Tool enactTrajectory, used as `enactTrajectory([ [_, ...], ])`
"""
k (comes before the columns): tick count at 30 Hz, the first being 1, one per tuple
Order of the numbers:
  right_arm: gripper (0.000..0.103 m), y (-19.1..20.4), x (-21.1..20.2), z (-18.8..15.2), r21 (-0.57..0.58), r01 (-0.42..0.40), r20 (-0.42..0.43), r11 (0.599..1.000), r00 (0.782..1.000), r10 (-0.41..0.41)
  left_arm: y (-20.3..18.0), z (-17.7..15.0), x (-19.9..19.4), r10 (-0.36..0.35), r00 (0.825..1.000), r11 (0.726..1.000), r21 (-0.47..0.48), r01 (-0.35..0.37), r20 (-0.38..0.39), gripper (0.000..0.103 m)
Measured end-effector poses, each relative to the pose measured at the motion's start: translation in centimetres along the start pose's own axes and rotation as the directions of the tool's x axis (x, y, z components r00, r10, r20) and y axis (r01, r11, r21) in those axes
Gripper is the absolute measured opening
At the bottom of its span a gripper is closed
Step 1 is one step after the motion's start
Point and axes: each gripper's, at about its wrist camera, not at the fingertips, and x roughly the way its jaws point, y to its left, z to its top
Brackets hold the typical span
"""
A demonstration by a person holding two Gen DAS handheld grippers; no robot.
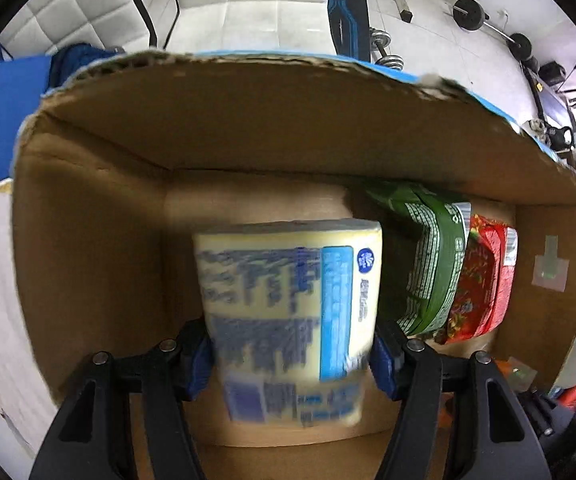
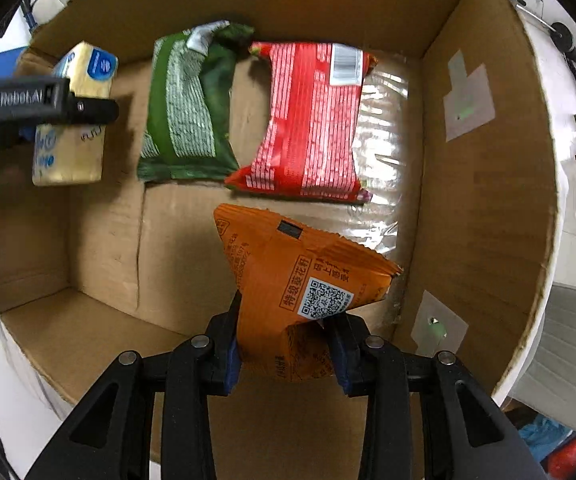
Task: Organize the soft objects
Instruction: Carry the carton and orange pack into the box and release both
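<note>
Both grippers are inside the cardboard box [image 2: 484,184], each carrying a pack.

Left gripper [image 1: 290,354]: jaws pinching a pale yellow tissue pack [image 1: 288,312] across its width, held at the far-left corner of the box; whether it touches the floor I cannot tell. In the right wrist view the same pack [image 2: 75,144] sits left of the row, gripper body crossing it.

Right gripper [image 2: 285,350]: jaws pinching the near end of an orange snack bag [image 2: 304,264], which hangs over the box floor on the near side of the row.

Already lying flat against the far wall: green bag [image 2: 191,104] and red bag [image 2: 312,120], just beside each other, edges touching or slightly overlapping.

Risks, as judged:
- The orange bag is creased at the grip; squeezing harder could crush the contents or burst the seal.
- Released from this height, it may land partly on the red bag instead of alongside it.
- The tissue pack could tip toward the green bag on release.
- With both grippers in one box, a collision is likely if they converge.
</note>
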Motion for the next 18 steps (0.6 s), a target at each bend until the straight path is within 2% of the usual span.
enactTrajectory([
  [6, 0.049, 0.7, -0.4, -0.5, 0.001, 0.021, 0.016, 1.000, 1.000, -0.022, -0.1, -0.5, -1.3, -0.001, 1.000, 1.000, 0.007, 0.001, 0.011, 0.062],
  [9, 0.068, 0.9, -1.1, -0.8, 0.026, -0.014, 0.036, 1.000, 0.999, 0.013, -0.3, -1.5, -2.5, 0.012, 1.000, 1.000, 0.016, -0.013, 0.024, 0.062],
  [11, 0.077, 1.2, -1.6, -1.1, 0.039, -0.037, 0.047, 0.999, 0.998, 0.035, -0.3, -2.4, -3.4, 0.037, 0.999, 0.999, 0.014, -0.038, 0.039, 0.069],
  [12, 0.081, 1.4, -2.0, -1.4, 0.045, -0.040, 0.058, 0.998, 0.998, 0.037, -0.2, -2.8, -3.8, 0.039, 0.998, 0.999, 0.009, -0.039, 0.051, 0.079],
  [13, 0.093, 1.6, -2.2, -1.6, 0.049, -0.045, 0.069, 0.998, 0.997, 0.041, -0.1, -3.4, -4.3, 0.036, 0.997, 0.999, -0.002, -0.036, 0.069, 0.087],
  [14, 0.102, 1.8, -2.6, -1.8, 0.053, -0.051, 0.082, 0.997, 0.996, 0.046, 0.0, -4.0, -4.6, 0.035, 0.996, 0.999, -0.011, -0.034, 0.082, 0.091],
  [18, 0.103, 2.7, -4.9, -2.4, 0.071, -0.037, 0.134, 0.997, 0.991, 0.027, 0.2, -6.6, -6.6, 0.051, 0.989, 0.999, -0.013, -0.050, 0.142, 0.093],
])
